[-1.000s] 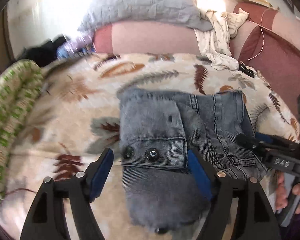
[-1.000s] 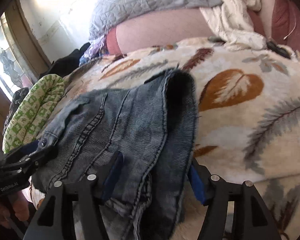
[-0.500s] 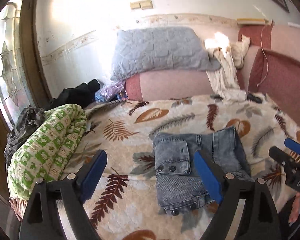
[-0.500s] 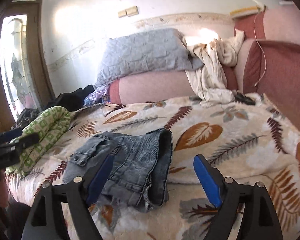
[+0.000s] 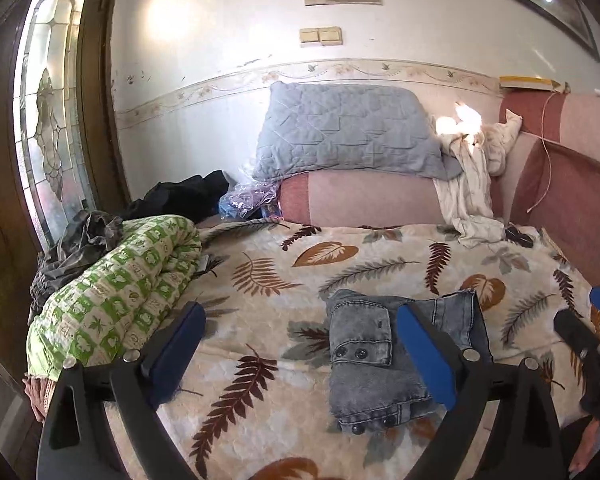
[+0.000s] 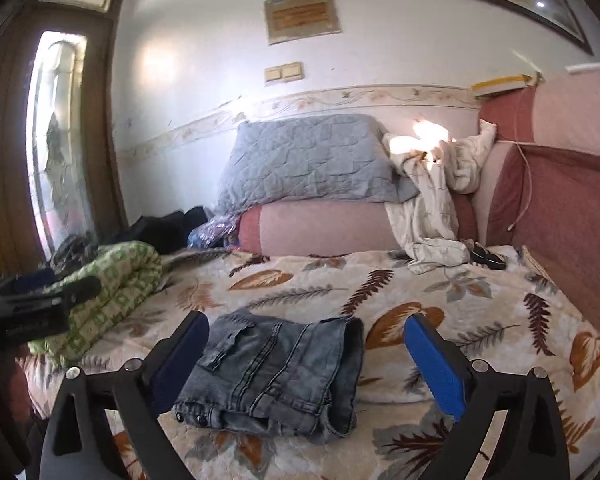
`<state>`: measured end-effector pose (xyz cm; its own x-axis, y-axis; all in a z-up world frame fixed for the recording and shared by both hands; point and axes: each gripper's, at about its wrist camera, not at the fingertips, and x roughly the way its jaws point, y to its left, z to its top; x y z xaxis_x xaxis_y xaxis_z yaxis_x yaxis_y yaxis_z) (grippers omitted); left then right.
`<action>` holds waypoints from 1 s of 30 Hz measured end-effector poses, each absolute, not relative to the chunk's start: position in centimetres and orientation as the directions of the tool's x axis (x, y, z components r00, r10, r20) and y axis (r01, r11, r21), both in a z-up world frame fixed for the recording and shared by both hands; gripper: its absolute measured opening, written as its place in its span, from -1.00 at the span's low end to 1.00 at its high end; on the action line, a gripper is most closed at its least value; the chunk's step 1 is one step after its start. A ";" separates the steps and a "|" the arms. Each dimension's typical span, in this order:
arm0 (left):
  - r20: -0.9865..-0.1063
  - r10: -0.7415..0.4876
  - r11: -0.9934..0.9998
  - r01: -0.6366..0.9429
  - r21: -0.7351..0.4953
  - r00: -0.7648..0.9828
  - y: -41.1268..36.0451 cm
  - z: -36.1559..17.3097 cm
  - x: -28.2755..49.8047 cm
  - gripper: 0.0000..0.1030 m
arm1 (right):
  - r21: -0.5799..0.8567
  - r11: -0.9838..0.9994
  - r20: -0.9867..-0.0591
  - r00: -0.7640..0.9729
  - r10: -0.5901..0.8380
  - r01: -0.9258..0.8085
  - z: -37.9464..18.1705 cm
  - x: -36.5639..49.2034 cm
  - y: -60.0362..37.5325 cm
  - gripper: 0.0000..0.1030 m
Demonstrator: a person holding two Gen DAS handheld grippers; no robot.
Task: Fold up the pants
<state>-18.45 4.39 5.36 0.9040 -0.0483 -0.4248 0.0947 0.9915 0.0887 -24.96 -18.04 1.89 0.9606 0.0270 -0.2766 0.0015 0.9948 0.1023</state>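
The pants (image 6: 276,376) lie folded compactly on the bed (image 6: 480,312); both tools, left tool (image 5: 300,356) and right tool (image 6: 306,364), gape wide and empty, so folding appears complete.

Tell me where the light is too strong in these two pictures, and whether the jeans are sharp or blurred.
Left wrist view: sunlight burns out a patch on the white cloth beside the pillow, and there is a soft glare on the wall; the jeans are sharp. Right wrist view: the same patch is burnt out, the window is very bright, and the jeans are sharp; straight lines bend near the edges.
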 end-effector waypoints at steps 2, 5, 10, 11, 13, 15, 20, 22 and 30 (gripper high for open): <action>-0.430 -0.045 0.992 0.093 0.090 0.902 4.6 5.2 -18.3 0.87 | 0.086 0.996 -0.279 0.960 0.031 -0.008 1.6 -24.8 -17.3 0.94; -0.432 -0.032 0.992 0.080 0.095 0.901 4.9 4.8 -18.0 0.87 | 0.079 0.997 -0.285 0.958 0.033 -0.011 1.0 -24.6 -16.8 0.94; -0.452 -0.026 0.994 0.070 0.081 0.892 5.4 4.1 -17.4 0.87 | 0.072 0.997 -0.292 0.956 0.023 -0.002 0.4 -24.2 -16.9 0.94; -0.455 -0.023 0.995 0.067 0.080 0.890 5.4 3.9 -17.3 0.87 | 0.075 0.997 -0.291 0.956 0.019 0.003 0.4 -24.1 -17.0 0.94; -0.462 -0.024 0.994 0.068 0.080 0.887 5.4 3.7 -17.1 0.87 | 0.081 0.997 -0.295 0.955 0.013 0.011 0.4 -23.9 -17.2 0.94; -0.466 -0.021 0.994 0.068 0.083 0.885 5.5 3.5 -17.0 0.87 | 0.087 0.996 -0.294 0.956 0.006 0.020 0.5 -23.8 -17.3 0.94; -0.475 -0.021 0.994 0.071 0.087 0.880 5.3 3.2 -16.7 0.87 | 0.088 0.996 -0.289 0.957 -0.006 0.033 0.7 -23.6 -17.8 0.95; -0.481 -0.026 0.993 0.078 0.089 0.876 5.2 3.1 -16.6 0.87 | 0.088 0.996 -0.287 0.958 -0.005 0.032 0.7 -23.7 -17.9 0.95; -0.486 -0.036 0.992 0.092 0.092 0.873 5.1 3.0 -16.6 0.87 | 0.081 0.996 -0.280 0.960 -0.004 0.028 1.0 -23.6 -17.8 0.95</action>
